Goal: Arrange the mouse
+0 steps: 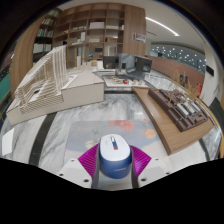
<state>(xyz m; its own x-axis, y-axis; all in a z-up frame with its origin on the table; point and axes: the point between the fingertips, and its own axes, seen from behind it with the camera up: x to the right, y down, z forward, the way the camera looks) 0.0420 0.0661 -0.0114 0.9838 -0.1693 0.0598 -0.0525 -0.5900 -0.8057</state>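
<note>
A white-topped mouse with a blue body [113, 155] sits between my gripper's [113, 163] two fingers. The magenta pads [88, 159] press against both of its sides, so the fingers are shut on it. The mouse points away from me, with its scroll wheel toward the far end. It is held over a glossy marbled table [95, 120], and its underside is hidden.
A large white architectural model [55, 85] stands on the table to the left. A brown wooden model [180, 108] stands to the right. Shelves and desks with monitors [130, 65] lie beyond. An orange spot [143, 128] shows on the table just ahead.
</note>
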